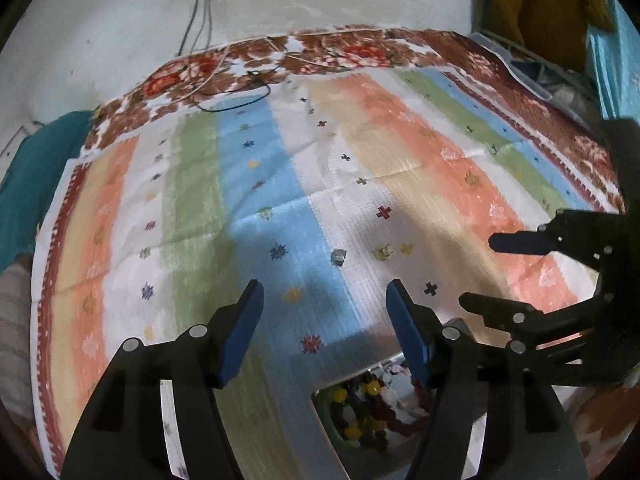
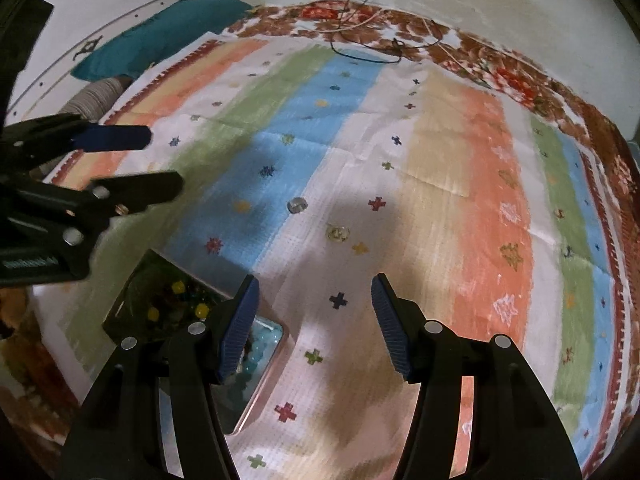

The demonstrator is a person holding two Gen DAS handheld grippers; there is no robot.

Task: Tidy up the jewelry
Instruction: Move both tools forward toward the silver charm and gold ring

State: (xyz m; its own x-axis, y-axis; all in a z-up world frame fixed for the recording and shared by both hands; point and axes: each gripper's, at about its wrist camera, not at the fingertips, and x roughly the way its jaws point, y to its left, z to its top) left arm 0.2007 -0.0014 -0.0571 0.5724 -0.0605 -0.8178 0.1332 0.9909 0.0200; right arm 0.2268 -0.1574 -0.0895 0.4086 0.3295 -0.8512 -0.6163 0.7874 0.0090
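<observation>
Two small jewelry pieces lie on the striped cloth: a grey-silver one [image 1: 339, 257] [image 2: 296, 204] and a pale yellowish one [image 1: 385, 252] [image 2: 338, 233]. A metal box [image 1: 304, 396] [image 2: 264, 384] holds several coloured beads [image 1: 372, 404] [image 2: 176, 300]. My left gripper [image 1: 324, 288] is open and empty, above the box's near side, short of both pieces; it also shows at the left of the right wrist view [image 2: 164, 160]. My right gripper [image 2: 314, 284] is open and empty, just right of the box; it also shows at the right of the left wrist view [image 1: 476, 272].
The striped cloth [image 1: 400, 128] [image 2: 460, 140] covers a bed with a brown floral border. Thin cables [image 1: 232, 96] [image 2: 368, 48] lie at its far edge by the wall. A teal cloth [image 1: 36, 168] [image 2: 160, 36] lies off the left side.
</observation>
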